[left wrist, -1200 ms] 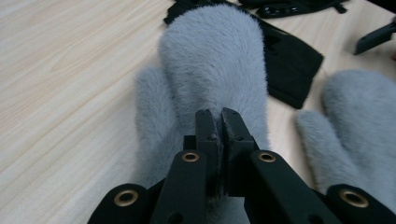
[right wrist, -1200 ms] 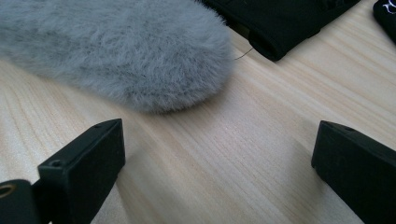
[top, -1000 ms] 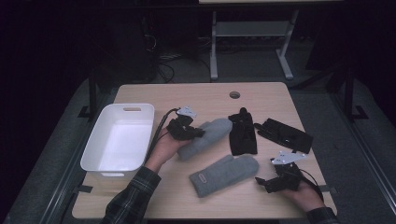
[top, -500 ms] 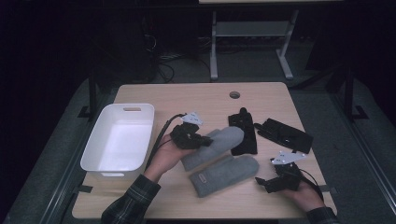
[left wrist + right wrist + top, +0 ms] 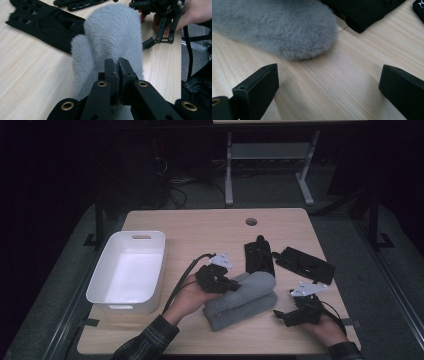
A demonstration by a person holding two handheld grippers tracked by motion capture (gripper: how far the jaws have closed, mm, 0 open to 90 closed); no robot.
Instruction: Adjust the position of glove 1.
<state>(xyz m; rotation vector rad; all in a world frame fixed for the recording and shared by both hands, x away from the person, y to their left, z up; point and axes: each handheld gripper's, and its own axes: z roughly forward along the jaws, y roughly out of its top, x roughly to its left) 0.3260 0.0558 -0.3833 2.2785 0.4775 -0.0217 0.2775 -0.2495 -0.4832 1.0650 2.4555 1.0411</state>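
The left gripper (image 5: 231, 285), clamped on a fluffy grey fleece mitten (image 5: 257, 282), has carried it onto its twin (image 5: 235, 312) — the right gripper (image 5: 281, 316) gapes open

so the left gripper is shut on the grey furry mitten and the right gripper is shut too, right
Not quite. The left gripper is shut on the grey furry mitten, but the right gripper is open: the right gripper view shows its jaws standing wide apart over the bare table, with nothing between them.
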